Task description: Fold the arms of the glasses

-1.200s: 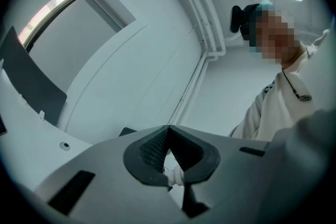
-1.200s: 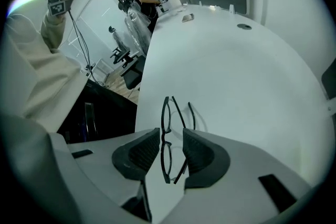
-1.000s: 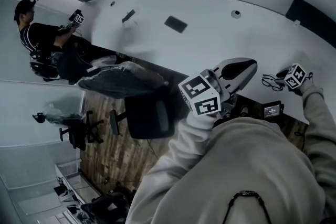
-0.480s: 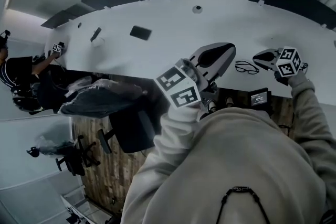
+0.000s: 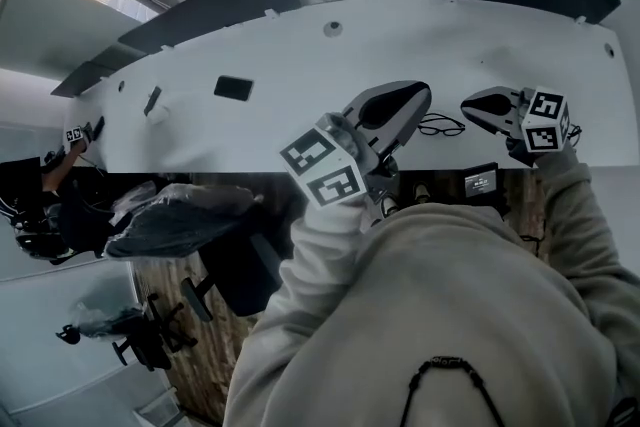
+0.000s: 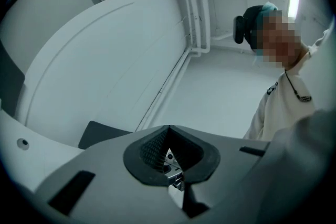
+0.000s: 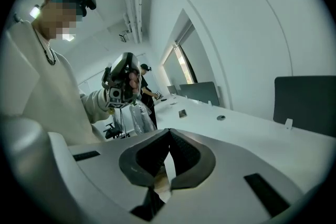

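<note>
Now both tools hover off the white desk (image 5: 260,55), one on each side of the glasses (image 5: 440,125), which lie alone near the desk's front edge, between the two tips and touched by neither. The left gripper (image 5: 420,95) is clenched on nothing, its pads meeting with only bare wall beyond them. The right gripper (image 5: 470,105) has just been closing its jaws, and they now meet as well, with nothing between them. Keeping both shut and away from the frame probably means the handling is finished or paused, since closed jaws held apart cannot snag the thin arms. Whether those arms lie folded is too small to tell.
</note>
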The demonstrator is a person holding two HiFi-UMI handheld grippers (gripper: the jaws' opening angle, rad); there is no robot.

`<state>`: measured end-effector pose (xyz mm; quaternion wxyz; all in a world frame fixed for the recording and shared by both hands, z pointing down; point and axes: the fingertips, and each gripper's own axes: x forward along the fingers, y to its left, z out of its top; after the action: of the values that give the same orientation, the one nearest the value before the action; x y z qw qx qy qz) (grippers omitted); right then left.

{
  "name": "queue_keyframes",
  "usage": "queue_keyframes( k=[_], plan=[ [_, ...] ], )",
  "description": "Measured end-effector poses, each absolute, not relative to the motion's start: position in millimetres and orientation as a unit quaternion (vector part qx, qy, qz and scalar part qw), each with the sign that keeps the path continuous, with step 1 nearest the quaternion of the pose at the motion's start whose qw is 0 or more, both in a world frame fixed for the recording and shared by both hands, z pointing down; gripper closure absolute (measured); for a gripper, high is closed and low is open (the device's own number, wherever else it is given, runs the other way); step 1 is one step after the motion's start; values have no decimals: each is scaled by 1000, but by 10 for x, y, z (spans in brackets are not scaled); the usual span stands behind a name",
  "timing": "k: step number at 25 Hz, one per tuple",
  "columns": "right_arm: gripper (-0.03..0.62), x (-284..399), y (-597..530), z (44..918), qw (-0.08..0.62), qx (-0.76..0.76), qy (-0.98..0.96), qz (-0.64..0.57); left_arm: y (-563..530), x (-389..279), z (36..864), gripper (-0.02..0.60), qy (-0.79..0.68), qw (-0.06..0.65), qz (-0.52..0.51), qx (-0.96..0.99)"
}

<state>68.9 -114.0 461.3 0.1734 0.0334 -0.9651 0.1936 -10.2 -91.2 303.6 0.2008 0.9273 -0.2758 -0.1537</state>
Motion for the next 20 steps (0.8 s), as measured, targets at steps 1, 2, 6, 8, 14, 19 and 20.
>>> queue_keyframes(
  k=[1, 2, 6, 8, 14, 19, 20],
  plan=[
    [571, 697, -1132, 4537, 165, 35, -967, 191, -918, -86, 3025, 577, -273, 200, -154, 928],
    [571, 704, -1127, 4460, 154, 37, -969, 189, -924, -71, 3017, 577, -271, 199, -154, 929],
    [572, 724, -1115, 4167, 112, 44, -976, 182, -938, -14, 3001, 577, -264, 194, -150, 933],
    [571, 722, -1114, 4050, 97, 47, -978, 177, -948, -15, 2994, 577, -261, 192, -147, 934],
    [572, 735, -1138, 3904, 71, 68, -981, 170, -1000, -24, 3012, 577, -262, 170, -128, 941],
    [572, 739, -1161, 3911, 48, 87, -977, 187, -1068, 57, 3191, 577, -266, 145, -81, 950],
    [572, 737, -1145, 3892, 42, 89, -977, 189, -1063, 75, 3221, 577, -262, 148, -80, 950]
  ],
)
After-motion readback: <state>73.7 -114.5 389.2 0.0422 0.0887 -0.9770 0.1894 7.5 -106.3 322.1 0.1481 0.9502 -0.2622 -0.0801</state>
